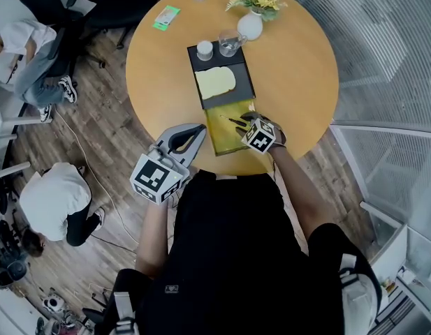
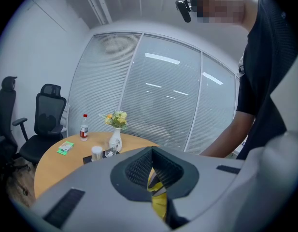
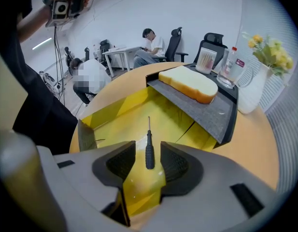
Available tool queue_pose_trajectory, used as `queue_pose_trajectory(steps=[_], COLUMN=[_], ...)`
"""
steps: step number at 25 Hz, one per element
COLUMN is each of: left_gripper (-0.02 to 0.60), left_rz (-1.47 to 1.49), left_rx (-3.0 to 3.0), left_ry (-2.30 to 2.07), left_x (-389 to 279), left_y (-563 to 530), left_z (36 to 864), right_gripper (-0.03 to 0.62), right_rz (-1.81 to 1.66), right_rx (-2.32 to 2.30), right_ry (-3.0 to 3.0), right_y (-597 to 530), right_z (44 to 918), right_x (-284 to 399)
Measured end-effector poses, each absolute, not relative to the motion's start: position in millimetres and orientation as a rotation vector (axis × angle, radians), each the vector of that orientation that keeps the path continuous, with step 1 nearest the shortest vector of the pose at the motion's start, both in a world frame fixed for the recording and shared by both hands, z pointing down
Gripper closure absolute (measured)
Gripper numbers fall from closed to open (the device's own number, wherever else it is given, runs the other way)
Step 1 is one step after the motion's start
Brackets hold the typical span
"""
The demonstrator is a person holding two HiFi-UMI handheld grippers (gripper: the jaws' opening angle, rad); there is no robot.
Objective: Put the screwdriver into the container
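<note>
Wooden round table (image 1: 299, 82), plank floor (image 1: 110, 128), blinds (image 2: 163, 91) along the glass wall. My right gripper (image 3: 148, 148) hangs jaws apart over the yellow container (image 3: 117, 111). The screwdriver (image 3: 149, 153) lies loose inside. My left gripper (image 2: 152, 170) has its jaws together.

No legible text, brand or number is to be found.

Black-and-white square marker patterns are carried on the white cube (image 1: 156, 179) of the left gripper (image 2: 152, 161) and on the white cube (image 1: 259, 136) of the right gripper (image 3: 148, 146), but no characters are contained in them. A red-and-white label is borne by the clear plastic bottle with a red cap (image 2: 84, 127), and some print by the flat green packet (image 1: 167, 16). Both are too small and blurred to be read.
</note>
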State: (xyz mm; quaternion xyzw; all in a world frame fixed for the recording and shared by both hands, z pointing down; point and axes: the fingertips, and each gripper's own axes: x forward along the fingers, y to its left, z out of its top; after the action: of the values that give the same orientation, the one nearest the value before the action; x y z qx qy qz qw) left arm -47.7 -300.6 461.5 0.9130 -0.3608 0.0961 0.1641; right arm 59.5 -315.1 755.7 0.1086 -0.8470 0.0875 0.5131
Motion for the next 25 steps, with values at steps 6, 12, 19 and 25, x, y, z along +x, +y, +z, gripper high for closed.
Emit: queue_pose_trajectory(steps=[6,12,19,25], left_gripper=[0.577,0.578,0.578,0.578], left_rz=[0.267,0.267,0.269,0.279], left_rx=[2.615,2.637,2.655,2.651], left_ry=[-1.012,-0.982,-0.97,-0.975], left_x=[-47.2,-43.7,-46.9,-56.4], left_y=[-301.9,-303.5,-305.7,-307.3], left_z=[460.2,459.4,456.5,459.7], right_gripper=[0.493,0.583,0.589,0.589], right_rz=[0.175,0.133,0.149,0.125], right_rx=[0.32,0.47,0.618,0.701], right_ry=[-2.103,-2.226,-2.393,-2.46], right_y=[-315.7,-325.7,-326.7,-317.0], right_z=[737.1,700.7,644.2,603.7], right_x=[66.1,71.1,72.3,77.6])
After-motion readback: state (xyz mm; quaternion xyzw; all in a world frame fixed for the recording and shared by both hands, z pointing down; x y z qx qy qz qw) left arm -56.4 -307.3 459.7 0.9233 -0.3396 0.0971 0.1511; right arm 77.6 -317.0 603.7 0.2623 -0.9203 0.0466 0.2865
